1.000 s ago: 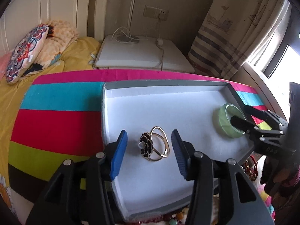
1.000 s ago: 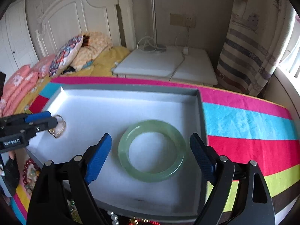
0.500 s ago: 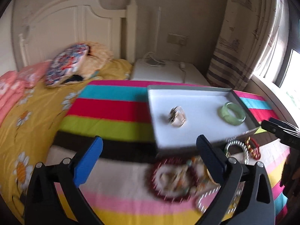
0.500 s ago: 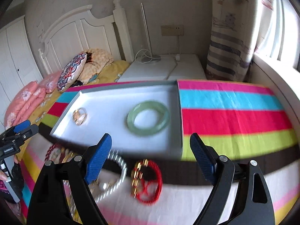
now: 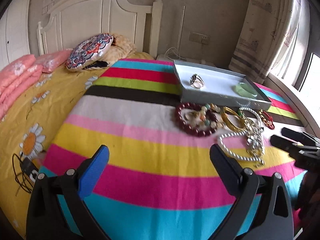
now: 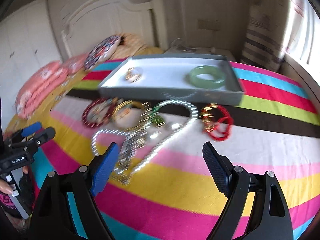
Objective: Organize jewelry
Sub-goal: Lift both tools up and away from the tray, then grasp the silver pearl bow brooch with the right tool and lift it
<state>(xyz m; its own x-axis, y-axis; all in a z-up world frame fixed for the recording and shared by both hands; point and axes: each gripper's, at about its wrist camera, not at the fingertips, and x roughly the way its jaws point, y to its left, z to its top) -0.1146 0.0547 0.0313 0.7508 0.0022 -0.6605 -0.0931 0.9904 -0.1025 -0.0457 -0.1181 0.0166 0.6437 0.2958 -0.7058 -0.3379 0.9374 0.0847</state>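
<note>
Two grippers hang above a bed covered by a striped blanket (image 5: pixel 140 140), each with nothing between its fingers. Left gripper (image 5: pixel 159 160): fingers spread wide, over bare pink and yellow stripes, well to the left of the jewelry. Right gripper (image 6: pixel 159 160): fingers likewise spread, just short of the near end of the loose pile (this view is motion-blurred). A grey tray (image 6: pixel 170 93) with a white floor lies farther up the blanket; in it rest a green bangle (image 6: pixel 207 77) toward its right side and a gold ring with a dark flower (image 5: pixel 197 81) toward its left, the two well apart. Loose pieces lie on the blanket just in front of the tray's near wall: a dark red bead bracelet (image 5: pixel 195 120) at the left, a gold bangle (image 5: pixel 233 119) beside it, a white pearl necklace (image 6: pixel 160 132) looping through the middle, and a red cord bracelet (image 6: pixel 219 122) at the right. A tangle of metallic chain (image 5: pixel 254 142) lies over the necklace; its details cannot be told. Pillows (image 5: pixel 90 52) lean at the white headboard (image 5: pixel 100 20).
</note>
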